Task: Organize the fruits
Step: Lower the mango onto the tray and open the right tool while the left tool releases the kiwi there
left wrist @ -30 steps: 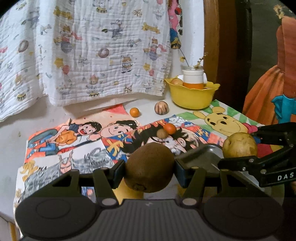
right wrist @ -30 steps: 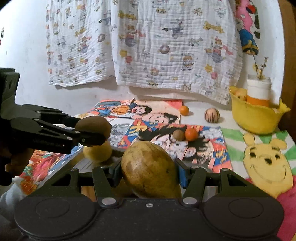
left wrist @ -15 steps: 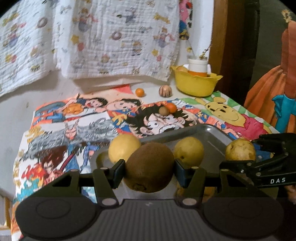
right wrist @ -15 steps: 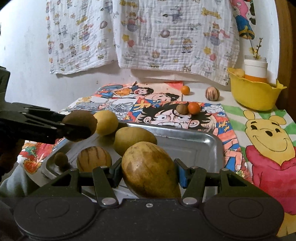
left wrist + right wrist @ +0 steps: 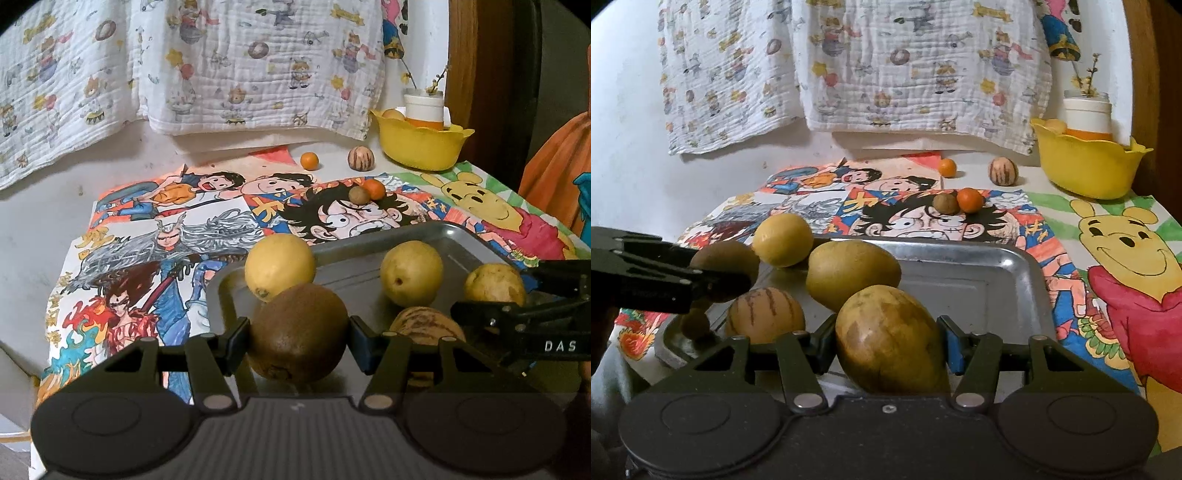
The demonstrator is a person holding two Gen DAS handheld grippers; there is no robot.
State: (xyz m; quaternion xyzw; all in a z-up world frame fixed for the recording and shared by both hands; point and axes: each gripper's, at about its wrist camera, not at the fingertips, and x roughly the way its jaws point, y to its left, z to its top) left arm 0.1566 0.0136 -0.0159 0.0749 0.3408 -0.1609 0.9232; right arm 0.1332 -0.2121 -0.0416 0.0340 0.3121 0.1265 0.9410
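1. Bench (image 5: 44,221), spread with cartoon drawings (image 5: 923,218).
2. Metal tray (image 5: 1015,288), holding a yellow fruit (image 5: 279,266), a pear-like fruit (image 5: 851,273) and a striped fruit (image 5: 766,314).
3. Right gripper (image 5: 890,341), part-open, clamped on a mottled oval fruit (image 5: 890,339) over the tray.
4. Left gripper (image 5: 299,334), part-open, clamped on a kiwi (image 5: 299,332) above the tray's near corner.
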